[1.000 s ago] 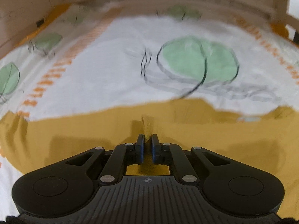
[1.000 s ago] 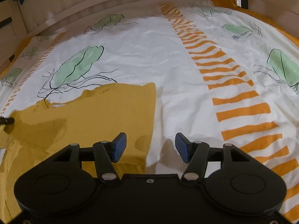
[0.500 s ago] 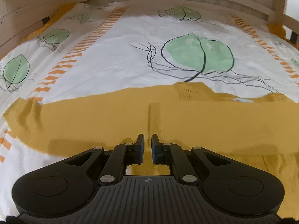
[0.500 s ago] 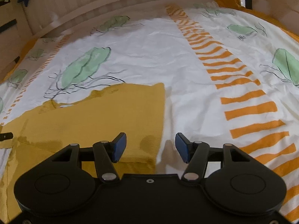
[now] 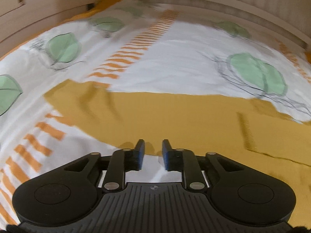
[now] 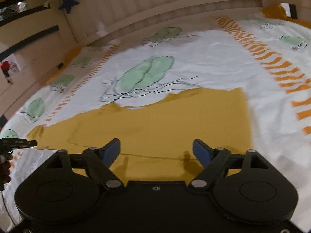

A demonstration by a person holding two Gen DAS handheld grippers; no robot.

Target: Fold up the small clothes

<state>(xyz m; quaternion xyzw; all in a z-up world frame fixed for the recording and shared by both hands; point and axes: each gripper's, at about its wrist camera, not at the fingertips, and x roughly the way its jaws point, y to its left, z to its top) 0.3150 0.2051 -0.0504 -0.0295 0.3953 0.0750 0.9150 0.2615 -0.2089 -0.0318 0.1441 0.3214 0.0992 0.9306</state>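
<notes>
On the white bed sheet printed with green leaves and orange stripes [image 5: 175,62], the mustard-yellow knit garment [image 6: 165,124] lies flat between folds, so I next need a fresh edge; my right gripper [image 6: 156,149] jaws have just widened, and my left gripper [image 5: 153,151] jaws, earlier pinched on cloth, have parted empty.

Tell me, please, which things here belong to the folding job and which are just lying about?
Job:
- yellow garment
- left tongs, jaws just opened, nothing between
- right tongs, jaws just widened, empty

Lying about:
- leaf-print bedsheet
- blue star
- bed rail
</notes>
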